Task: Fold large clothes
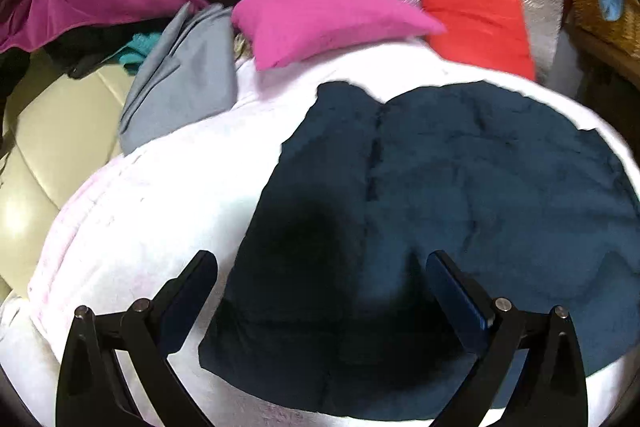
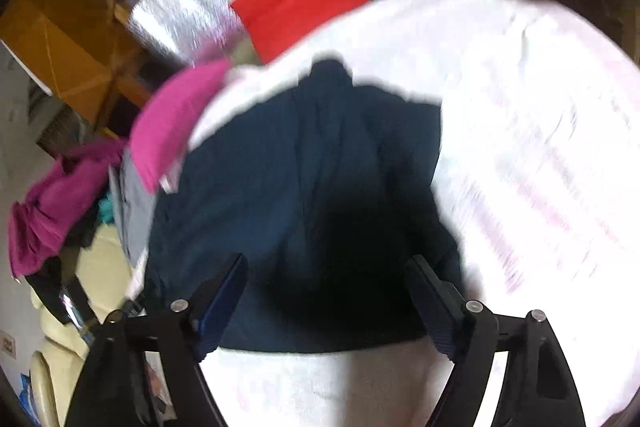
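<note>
Bare white cover point(image 1: 152, 195) lies open left and right of the navy garment point(image 1: 460, 187). At the far edge a pink cushion point(image 1: 320, 23), a red cushion point(image 1: 480, 23) and a grey cloth point(image 1: 176, 79) crowd the way.

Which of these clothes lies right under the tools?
The dark blue garment, spread flat on the white cover. The pink, red and grey pieces lie farther back.

Both fisheye views bulge strongly, with black vignetted corners. The white quilted cover point(image 1: 160, 207) is overexposed, its pattern washed out. A dark soft-edged shadow lies on the near part of the navy blue fleece garment point(image 1: 460, 187). The right wrist view is smeared by motion blur, worst on the cover right of the garment.
</note>
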Motion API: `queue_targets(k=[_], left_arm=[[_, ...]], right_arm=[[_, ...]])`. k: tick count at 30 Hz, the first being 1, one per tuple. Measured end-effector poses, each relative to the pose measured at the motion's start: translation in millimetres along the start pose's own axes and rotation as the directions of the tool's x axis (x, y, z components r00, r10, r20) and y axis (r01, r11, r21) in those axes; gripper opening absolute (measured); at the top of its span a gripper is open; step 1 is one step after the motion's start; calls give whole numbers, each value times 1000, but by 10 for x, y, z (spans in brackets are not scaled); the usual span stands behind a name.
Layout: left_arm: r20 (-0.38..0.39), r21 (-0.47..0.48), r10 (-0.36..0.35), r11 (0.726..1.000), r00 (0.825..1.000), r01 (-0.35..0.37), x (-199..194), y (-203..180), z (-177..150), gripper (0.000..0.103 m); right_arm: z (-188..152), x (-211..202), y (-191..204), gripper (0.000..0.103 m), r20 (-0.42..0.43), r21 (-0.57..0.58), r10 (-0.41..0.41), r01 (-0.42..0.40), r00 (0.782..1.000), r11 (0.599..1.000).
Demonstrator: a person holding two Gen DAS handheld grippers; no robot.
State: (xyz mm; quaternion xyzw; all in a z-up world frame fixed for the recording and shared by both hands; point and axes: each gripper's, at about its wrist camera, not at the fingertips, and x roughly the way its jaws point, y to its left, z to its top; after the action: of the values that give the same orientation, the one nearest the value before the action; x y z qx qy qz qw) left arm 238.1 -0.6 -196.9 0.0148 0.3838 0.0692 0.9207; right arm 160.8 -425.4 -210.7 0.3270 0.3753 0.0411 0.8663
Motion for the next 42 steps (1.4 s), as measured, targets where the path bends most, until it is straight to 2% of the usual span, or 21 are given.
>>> queue_targets(k=[2,6,9,11,14,16,19,21,23,24,25,27,28,30,32,33,36,37,40,42], left_arm=[[-40,-24,-1,1000,999,0,75,34,27,103],[-42,-83,5,997,999,-9,115,175,104,103],[-67,-109,22,994,998,-30,208,309,101,103],[-94,-129,-5,992,996,-7,302,385,97,103],[-136,-131,-47,991,990,29,391,436,72,103],[-115,-149,-72,987,991,55,357,524,120,103],[-12,-213,-87,973,996,83,176,719,165,103],[-24,-250,-104,964,994,95,220,827,155,103],[-125,-307,-170,944,978,125,421,935,94,103],[-206,-359,-232,922,951,147,578,1006,42,103],[-229,-413,-294,892,928,181,658,1080,2,103],[-207,-483,-354,848,912,219,674,1191,-33,103],[-190,-498,-364,836,912,230,654,1239,-39,103],[-187,-495,-376,834,908,244,640,1238,-42,103],[-184,-497,-413,822,892,278,626,1218,-52,103],[-169,-506,-453,802,875,317,611,1213,-56,103],[-127,-521,-509,764,851,379,567,1222,-53,103],[-120,-515,-511,765,851,387,556,1214,-52,103],[-153,-479,-488,797,859,367,575,1120,-55,103],[-163,-460,-472,813,867,356,594,1034,-5,100]], right_arm=[[54,-85,-153,77,35,60,3,-5,999,998],[154,8,-369,67,27,167,19,-23,999,986],[66,146,-389,62,-11,182,4,-2,1000,983],[23,288,-418,56,-46,188,-19,27,999,982],[25,378,-413,48,-52,164,-54,62,997,985],[33,326,-408,40,-54,170,-42,51,998,984],[39,282,-323,40,-42,139,-38,44,998,989],[29,370,-352,42,-61,148,-54,62,997,987],[-1,428,-403,45,-70,169,-58,70,996,983],[-5,412,-399,45,-63,172,-56,66,996,983],[-2,386,-374,45,-59,170,-54,63,997,983],[11,345,-322,47,-55,157,-48,57,997,986],[15,291,-290,47,-48,152,-47,54,998,987],[31,229,-258,49,-32,145,-40,45,999,988],[32,172,-270,60,-6,142,-44,44,999,989],[32,166,-288,64,2,145,-54,53,999,988],[8,200,-402,68,12,179,-53,49,999,983],[4,223,-420,68,14,184,-50,46,999,982],[-30,320,-388,68,8,150,-68,66,998,987],[-48,376,-305,62,-9,100,-113,114,994,988]])
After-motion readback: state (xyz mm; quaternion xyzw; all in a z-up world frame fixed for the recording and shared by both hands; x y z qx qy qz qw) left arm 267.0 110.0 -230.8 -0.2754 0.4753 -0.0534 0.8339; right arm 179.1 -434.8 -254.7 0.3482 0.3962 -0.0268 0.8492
